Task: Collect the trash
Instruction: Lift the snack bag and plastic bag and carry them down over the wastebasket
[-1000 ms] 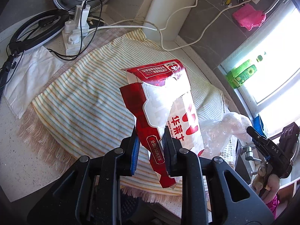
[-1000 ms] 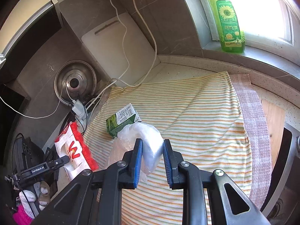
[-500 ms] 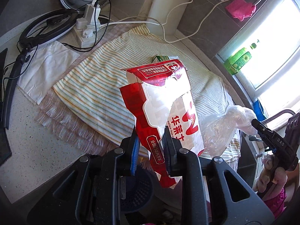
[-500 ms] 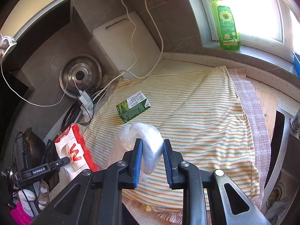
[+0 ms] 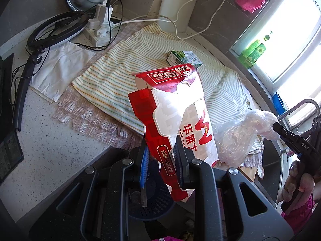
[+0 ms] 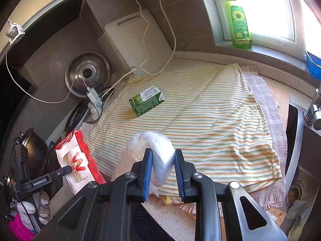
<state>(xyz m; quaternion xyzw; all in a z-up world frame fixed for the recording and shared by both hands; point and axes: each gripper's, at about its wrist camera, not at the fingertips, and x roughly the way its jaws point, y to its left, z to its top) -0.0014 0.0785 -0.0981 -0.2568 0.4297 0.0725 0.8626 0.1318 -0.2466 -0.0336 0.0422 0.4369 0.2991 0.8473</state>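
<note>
Trash carton lay on the cloth's far left part, long axis slanting, ahead of both grippers. Left gripper clenched a red bag; right gripper gripped clear plastic.

Kitchen corner. Speckled pale stone surface; grey tiled wall behind. Bright sunlit window over a grey sill. Striped cloth spread across the surface's middle. Steel sink at the right edge. White board leaning against the wall.
</note>
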